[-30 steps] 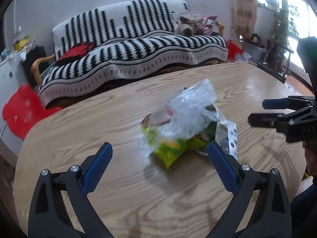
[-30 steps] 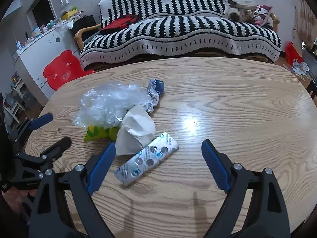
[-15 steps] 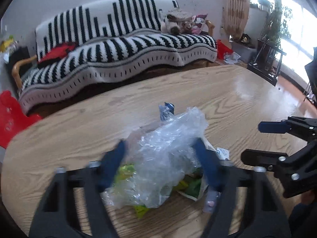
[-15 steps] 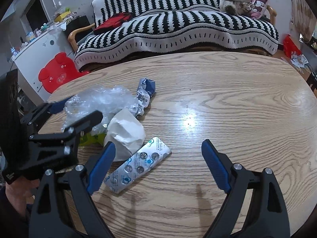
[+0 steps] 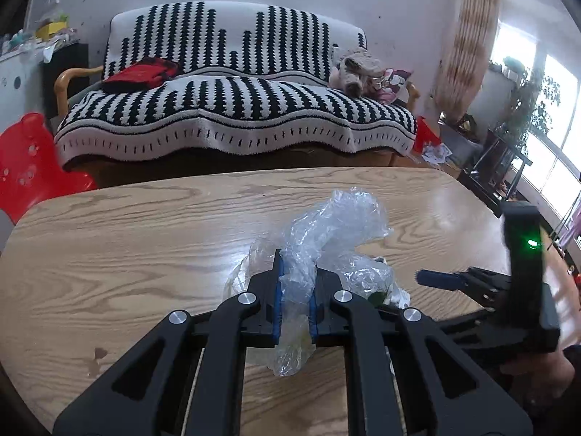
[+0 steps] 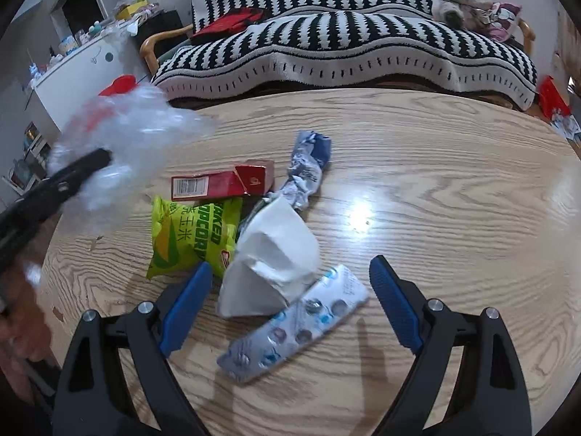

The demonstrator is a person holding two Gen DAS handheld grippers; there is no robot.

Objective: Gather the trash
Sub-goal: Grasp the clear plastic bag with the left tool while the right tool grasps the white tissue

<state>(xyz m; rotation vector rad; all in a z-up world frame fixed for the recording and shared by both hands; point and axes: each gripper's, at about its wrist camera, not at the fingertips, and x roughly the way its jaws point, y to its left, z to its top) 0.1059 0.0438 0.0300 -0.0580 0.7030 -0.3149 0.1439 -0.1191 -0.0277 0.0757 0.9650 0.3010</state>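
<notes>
One crumpled clear plastic bag is sitting pinched between the blue pads of my left hand-held gripper, whose jaws are standing nearly together with the film squeezed flat between them; a tail of it is hanging below the pads and the rest is billowing up past the fingertips. From my right wrist view that bag is showing as a blurred bundle off the table, up at the left, with the left hand-held gripper clamped on it.

My right hand-held gripper is standing wide, holding nothing, and hovering over the rest of the trash. Between its blue pads are lying a crumpled white paper tissue and, just beside it and partly under its edge, a silver blister pack of pills. Left of the tissue a green popcorn packet is lying flat, and just beyond that a red cigarette box is resting on its side. A twisted blue-and-silver wrapper is lying to the right of the box, its lower end touching the tissue.

Beyond the table a sofa under a black-and-white striped throw is filling the background.
</notes>
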